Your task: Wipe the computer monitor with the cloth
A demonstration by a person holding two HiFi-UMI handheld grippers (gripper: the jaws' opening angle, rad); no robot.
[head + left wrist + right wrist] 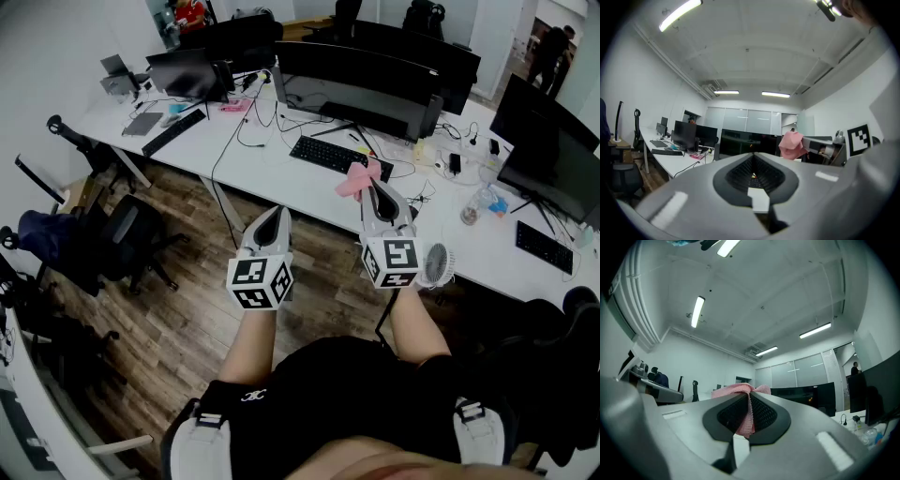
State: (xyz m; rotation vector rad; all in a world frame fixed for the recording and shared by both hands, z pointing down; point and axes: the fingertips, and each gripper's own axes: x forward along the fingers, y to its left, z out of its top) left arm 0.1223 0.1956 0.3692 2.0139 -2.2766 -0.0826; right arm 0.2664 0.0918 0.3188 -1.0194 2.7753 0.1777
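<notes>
The wide black curved monitor (356,80) stands on the white desk (281,178) ahead of me, with a black keyboard (328,155) before it. My right gripper (375,185) is shut on a pink cloth (355,180), held above the desk's front edge and short of the screen. In the right gripper view the cloth (746,420) hangs pinched between the jaws of the right gripper (749,417), the monitor (806,394) beyond. My left gripper (277,212) is shut with nothing in it, beside the right one over the floor. The left gripper view shows its closed jaws and the cloth (792,144).
A small white fan (436,264) sits at the desk edge by my right hand. Another monitor (553,155) and keyboard (544,247) stand at right, with a bottle (473,208) and cables. Black office chairs (122,239) stand on the wooden floor at left.
</notes>
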